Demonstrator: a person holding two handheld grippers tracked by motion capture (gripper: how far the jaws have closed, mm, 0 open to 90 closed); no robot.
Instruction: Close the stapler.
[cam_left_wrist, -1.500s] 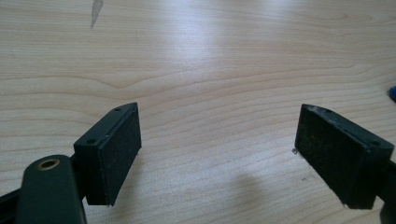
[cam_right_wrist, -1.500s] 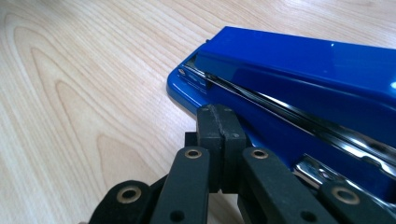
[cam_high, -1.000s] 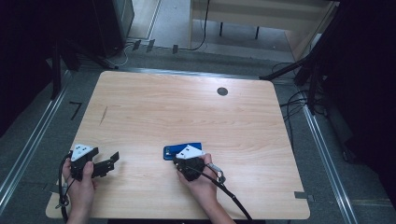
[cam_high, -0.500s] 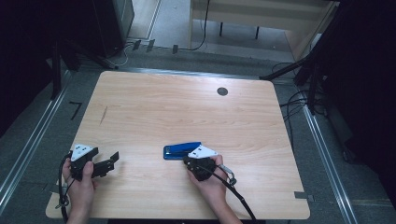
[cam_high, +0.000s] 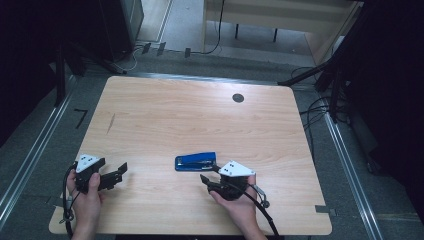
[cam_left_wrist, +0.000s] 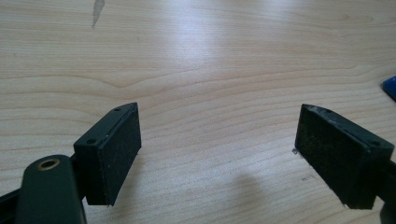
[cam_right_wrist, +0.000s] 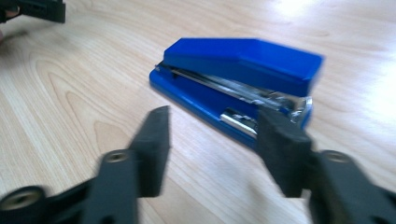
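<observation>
The blue stapler (cam_high: 195, 161) is lying flat on the bench (cam_high: 190, 120), free of any grip — the right tool (cam_high: 209, 181) has just been opening its jaws, nothing between them, sitting just beside it. The left tool (cam_high: 118, 172) is waiting well apart, jaws wide and empty.

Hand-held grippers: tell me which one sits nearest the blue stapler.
The right hand-held gripper, just beside the blue stapler; the left hand-held gripper sits far off.
</observation>
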